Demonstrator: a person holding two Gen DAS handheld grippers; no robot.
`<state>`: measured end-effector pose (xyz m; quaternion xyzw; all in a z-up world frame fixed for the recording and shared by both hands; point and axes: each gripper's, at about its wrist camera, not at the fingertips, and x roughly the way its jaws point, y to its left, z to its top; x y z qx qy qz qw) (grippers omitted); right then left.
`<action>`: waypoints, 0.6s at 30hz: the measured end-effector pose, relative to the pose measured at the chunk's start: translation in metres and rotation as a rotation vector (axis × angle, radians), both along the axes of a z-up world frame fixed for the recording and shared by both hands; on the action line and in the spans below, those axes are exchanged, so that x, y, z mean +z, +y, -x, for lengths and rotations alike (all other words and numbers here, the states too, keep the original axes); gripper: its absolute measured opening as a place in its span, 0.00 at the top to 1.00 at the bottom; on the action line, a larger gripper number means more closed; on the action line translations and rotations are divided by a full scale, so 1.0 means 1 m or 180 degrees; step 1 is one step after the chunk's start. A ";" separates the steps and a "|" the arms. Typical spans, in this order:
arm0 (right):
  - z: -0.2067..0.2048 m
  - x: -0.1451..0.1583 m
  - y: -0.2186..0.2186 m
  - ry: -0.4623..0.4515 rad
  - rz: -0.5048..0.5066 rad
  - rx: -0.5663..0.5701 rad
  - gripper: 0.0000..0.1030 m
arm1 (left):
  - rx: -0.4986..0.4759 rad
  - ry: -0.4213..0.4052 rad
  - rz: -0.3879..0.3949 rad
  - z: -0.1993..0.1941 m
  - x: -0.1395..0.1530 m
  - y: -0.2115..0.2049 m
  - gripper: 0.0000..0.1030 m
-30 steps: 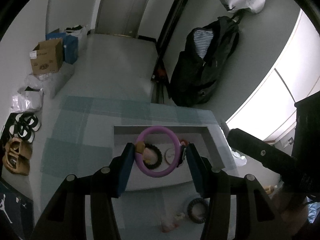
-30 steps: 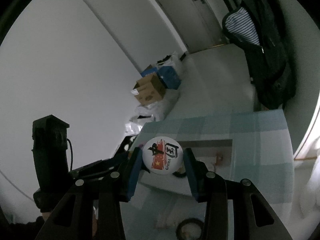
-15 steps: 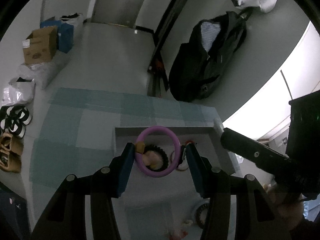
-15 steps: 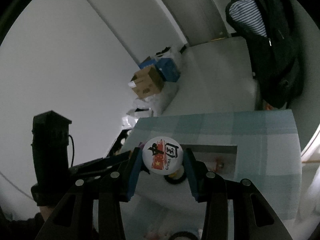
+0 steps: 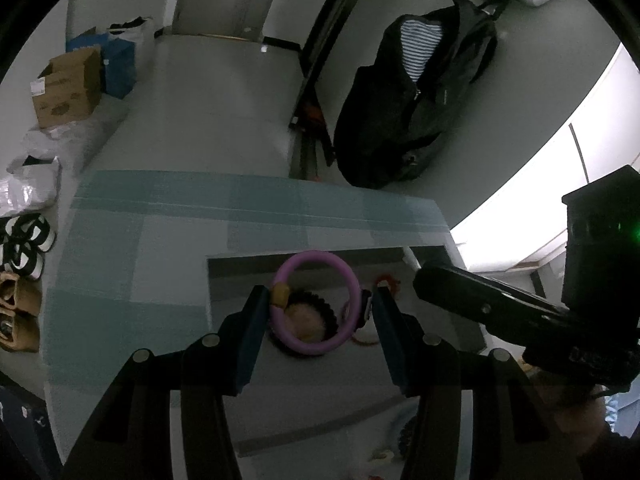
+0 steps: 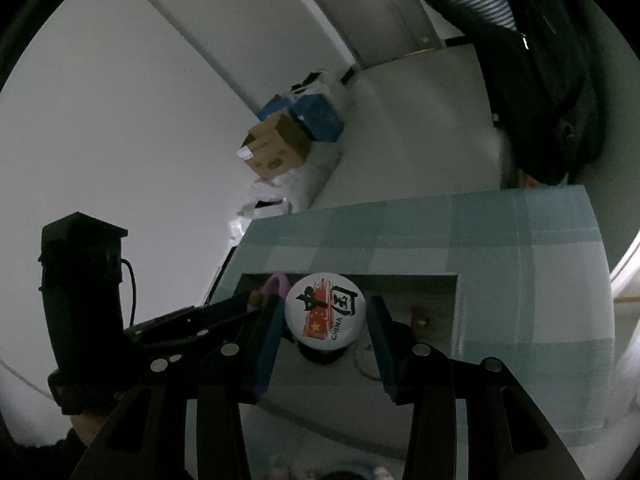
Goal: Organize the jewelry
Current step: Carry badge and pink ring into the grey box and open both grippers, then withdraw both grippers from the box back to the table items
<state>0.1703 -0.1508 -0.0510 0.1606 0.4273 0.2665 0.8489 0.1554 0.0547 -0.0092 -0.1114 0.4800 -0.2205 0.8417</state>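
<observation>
My left gripper is shut on a purple ring bracelet with a yellow bead, held above the white tray. My right gripper is shut on a round white badge with red and black print, held above the same tray. In the tray lie a black scrunchie with a pale centre, a thin ring and a small red piece. The right gripper's body shows at the right of the left wrist view.
The tray sits on a teal checked cloth on the table. More small items lie near the table's front edge. On the floor beyond are cardboard boxes, shoes and a black backpack.
Both grippers have moved forward over the tray, still holding the bracelet and the badge. The tray now lies closer beneath them.
</observation>
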 end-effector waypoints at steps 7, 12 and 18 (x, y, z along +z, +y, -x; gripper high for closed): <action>0.003 0.000 -0.009 -0.0008 0.0001 -0.0121 0.58 | -0.0011 -0.0069 -0.0008 0.002 0.004 -0.002 0.53; 0.013 0.008 -0.018 -0.0082 -0.0069 -0.0187 0.54 | 0.0024 -0.0175 0.0016 0.009 0.009 0.000 0.43; 0.030 0.015 -0.027 -0.0189 -0.0106 -0.0255 0.50 | 0.0146 -0.0280 0.0032 0.018 0.016 0.006 0.43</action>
